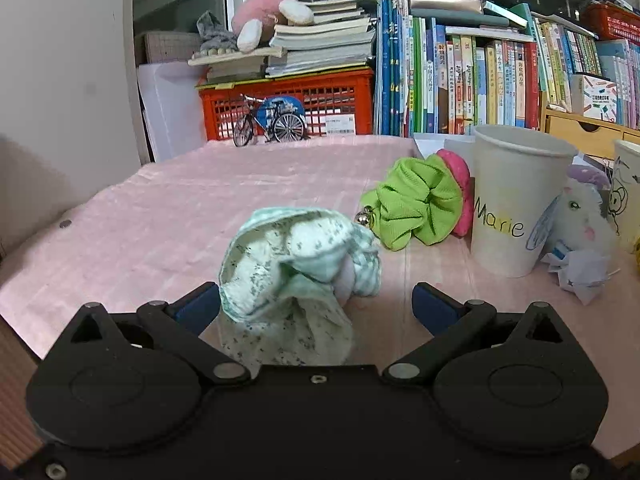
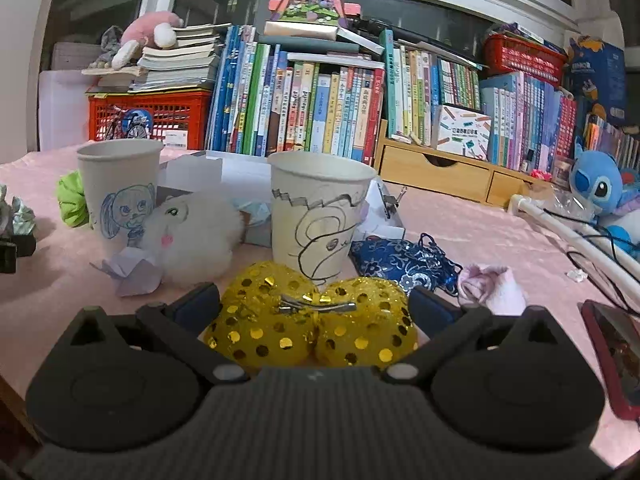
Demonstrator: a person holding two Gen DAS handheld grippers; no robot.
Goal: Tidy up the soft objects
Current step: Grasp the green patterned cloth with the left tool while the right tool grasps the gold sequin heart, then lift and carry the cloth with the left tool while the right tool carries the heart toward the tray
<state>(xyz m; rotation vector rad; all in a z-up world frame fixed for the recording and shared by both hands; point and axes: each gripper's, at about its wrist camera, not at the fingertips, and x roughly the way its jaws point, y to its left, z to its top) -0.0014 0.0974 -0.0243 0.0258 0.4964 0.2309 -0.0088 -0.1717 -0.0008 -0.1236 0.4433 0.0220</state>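
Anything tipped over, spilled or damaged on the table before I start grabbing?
Nothing is spilled or tipped. Both paper cups, the one marked Marie and the doodled cup, stand upright. The only untidy bit is a crumpled piece of paper lying at the foot of the white plush toy.

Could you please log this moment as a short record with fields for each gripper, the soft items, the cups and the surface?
left gripper: open, jaws either side of a mint floral cloth bundle
right gripper: jaws against both sides of a yellow sequinned bow clip; grip cannot be confirmed
other soft items: green scrunchie, white plush toy, blue brocade pouch
cups: "Marie" paper cup, upright; doodled paper cup, upright
surface: pink tablecloth
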